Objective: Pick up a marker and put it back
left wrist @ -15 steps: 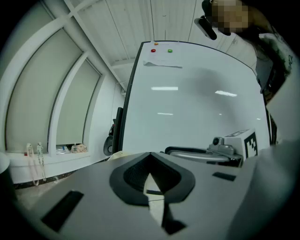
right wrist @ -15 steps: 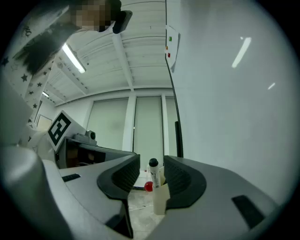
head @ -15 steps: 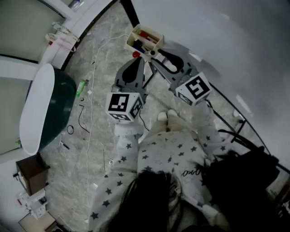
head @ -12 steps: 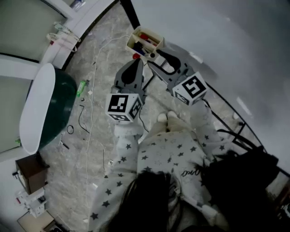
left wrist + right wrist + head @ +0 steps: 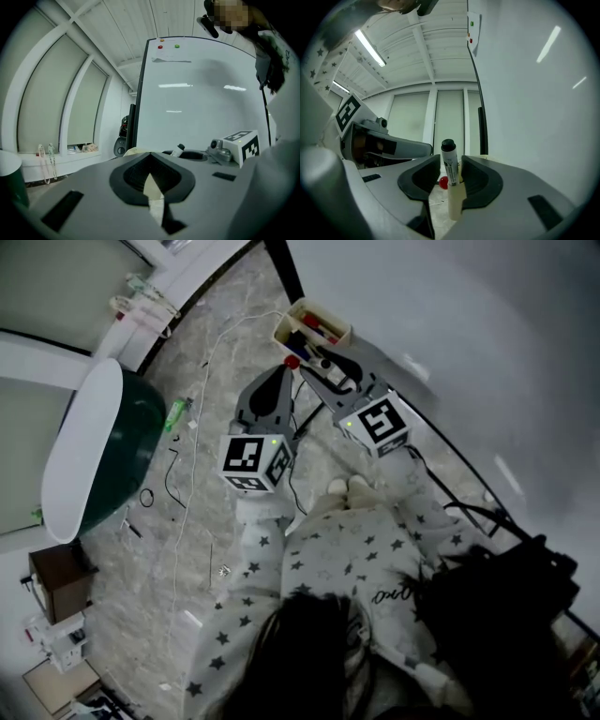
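My right gripper (image 5: 449, 177) is shut on a white marker (image 5: 449, 157) with a black cap, which stands upright between the pads. In the head view that gripper (image 5: 319, 368) reaches toward the cream marker tray (image 5: 287, 324) at the whiteboard's lower edge; the tray holds several markers. A small red round thing (image 5: 292, 362) shows just below the tray and behind the jaws (image 5: 443, 182). My left gripper (image 5: 281, 381) points the same way, just left of the right one, shut with nothing held. In the left gripper view (image 5: 151, 157) the held marker (image 5: 178, 150) shows at the right.
The whiteboard (image 5: 450, 315) fills the upper right, its black frame running down past the tray. A dark green seat with a white rim (image 5: 89, 465) stands at the left. Cables (image 5: 192, 446) and a green bottle (image 5: 174, 413) lie on the marble floor. A black bag (image 5: 506, 606) sits lower right.
My right gripper with the marker has shifted left, closer to the tray. The left gripper has stayed in place. The view has tilted slightly.
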Available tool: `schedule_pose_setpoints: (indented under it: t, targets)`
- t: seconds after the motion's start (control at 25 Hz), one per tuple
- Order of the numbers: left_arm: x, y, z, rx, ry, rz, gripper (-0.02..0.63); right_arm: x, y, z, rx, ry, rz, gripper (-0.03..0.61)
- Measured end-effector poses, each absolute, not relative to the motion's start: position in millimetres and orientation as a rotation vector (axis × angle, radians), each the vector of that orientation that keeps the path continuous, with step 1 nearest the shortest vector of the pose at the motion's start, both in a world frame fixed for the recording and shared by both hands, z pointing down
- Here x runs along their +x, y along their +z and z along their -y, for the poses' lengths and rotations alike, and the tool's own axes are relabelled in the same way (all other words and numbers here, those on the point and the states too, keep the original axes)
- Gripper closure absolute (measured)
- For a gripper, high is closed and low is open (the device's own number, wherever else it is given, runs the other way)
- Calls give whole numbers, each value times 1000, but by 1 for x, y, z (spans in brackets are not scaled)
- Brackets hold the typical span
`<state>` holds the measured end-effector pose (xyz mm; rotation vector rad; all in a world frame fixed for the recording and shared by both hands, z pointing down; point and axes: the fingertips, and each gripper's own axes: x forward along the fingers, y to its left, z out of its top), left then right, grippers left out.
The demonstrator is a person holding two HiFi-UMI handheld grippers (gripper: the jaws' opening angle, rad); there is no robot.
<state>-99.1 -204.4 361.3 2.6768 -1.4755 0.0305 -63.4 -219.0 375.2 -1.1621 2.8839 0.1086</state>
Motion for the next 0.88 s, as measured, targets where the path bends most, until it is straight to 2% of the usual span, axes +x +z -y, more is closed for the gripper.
schedule_pose_setpoints:
  t: [0.04, 0.08, 0.48, 0.88]
  targets:
    - [-100, 362, 205, 2673, 31, 1479, 613, -64, 376, 220, -1168, 113, -2885, 471]
    - [-100, 364, 206, 2669, 32, 1481, 614, -64, 376, 221, -1173, 119, -2883, 492]
    - [-94, 363, 212, 2672, 41, 1474, 614, -60, 366, 226, -1144, 98, -2878, 494]
    - [-88, 320, 197, 2709, 22, 1449, 614, -51, 310, 206, -1081, 53, -2913, 495]
